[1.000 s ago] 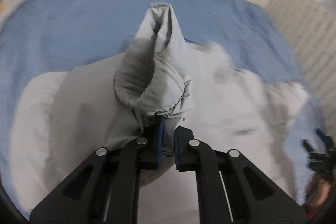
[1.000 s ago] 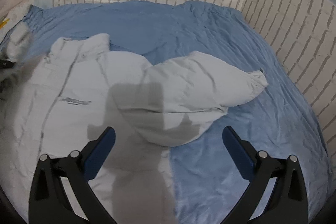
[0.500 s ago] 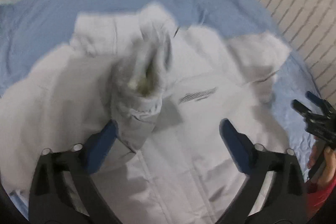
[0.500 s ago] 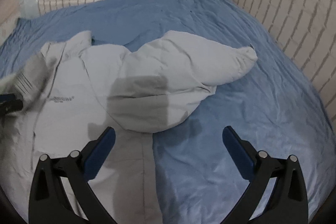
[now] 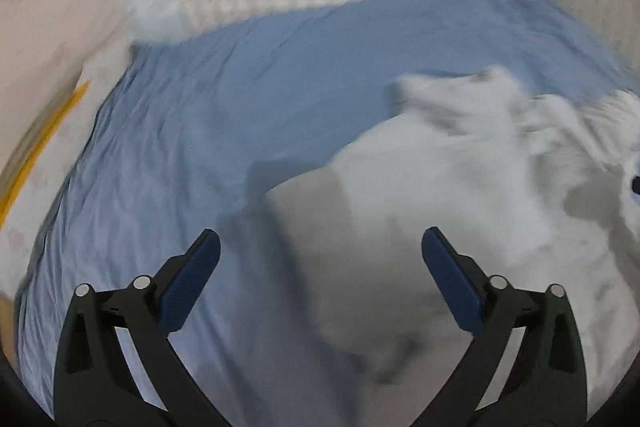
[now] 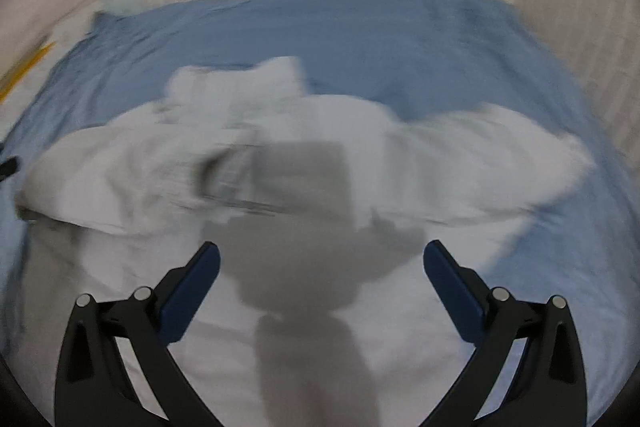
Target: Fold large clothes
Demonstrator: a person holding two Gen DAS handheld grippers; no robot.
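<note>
We hold the left gripper [image 5: 320,259] wide above the bed [image 5: 248,99], its jaws closing slightly with nothing gripped; below lie blue sheet and the jacket's edge. Our right gripper [image 6: 322,269] also stands wide and empty. The pale grey jacket [image 6: 304,131] lies spread on the blue sheet, toward the bed's near edge, one sleeve [image 6: 512,155] stretched toward the right-hand edge. Both views are blurred.
</note>
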